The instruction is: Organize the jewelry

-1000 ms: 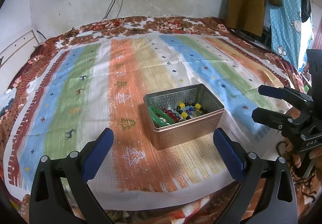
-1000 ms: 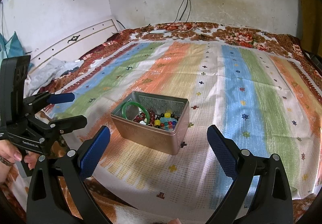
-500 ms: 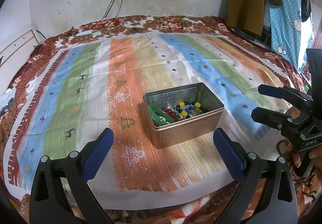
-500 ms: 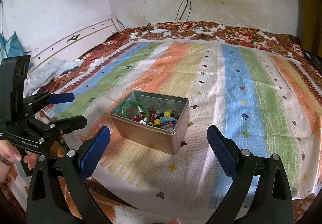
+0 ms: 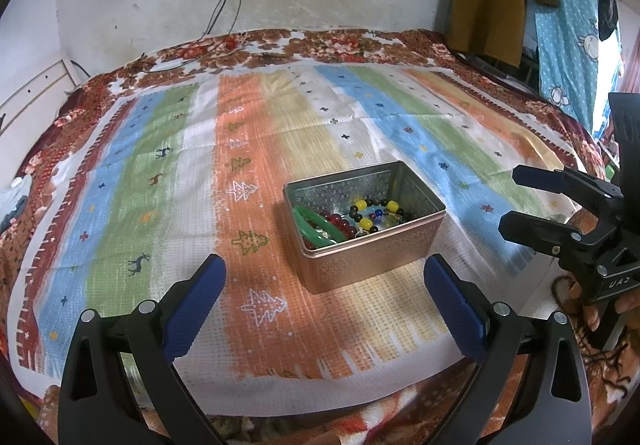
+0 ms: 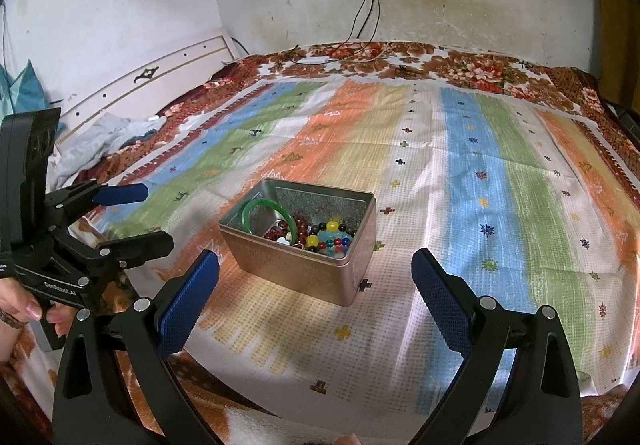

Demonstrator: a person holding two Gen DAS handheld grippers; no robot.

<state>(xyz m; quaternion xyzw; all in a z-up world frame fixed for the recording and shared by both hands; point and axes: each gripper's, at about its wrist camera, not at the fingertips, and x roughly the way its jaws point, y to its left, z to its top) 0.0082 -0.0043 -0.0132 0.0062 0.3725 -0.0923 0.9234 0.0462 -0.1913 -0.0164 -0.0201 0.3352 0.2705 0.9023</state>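
striped blanket (image 5: 256,149), jewelry tin (image 5: 372,259) (both tools apart)

An open rectangular metal tin (image 5: 374,249), embossed sides, no lid, sat upright on the striped cloth, over the orange and white bands. Inside, a green bangle (image 6: 264,215) leaned against one end wall. Beside it lay a tangle of beaded strands (image 6: 322,237) across the tin floor: dark red, black, yellow and blue beads, individual strands not separable.
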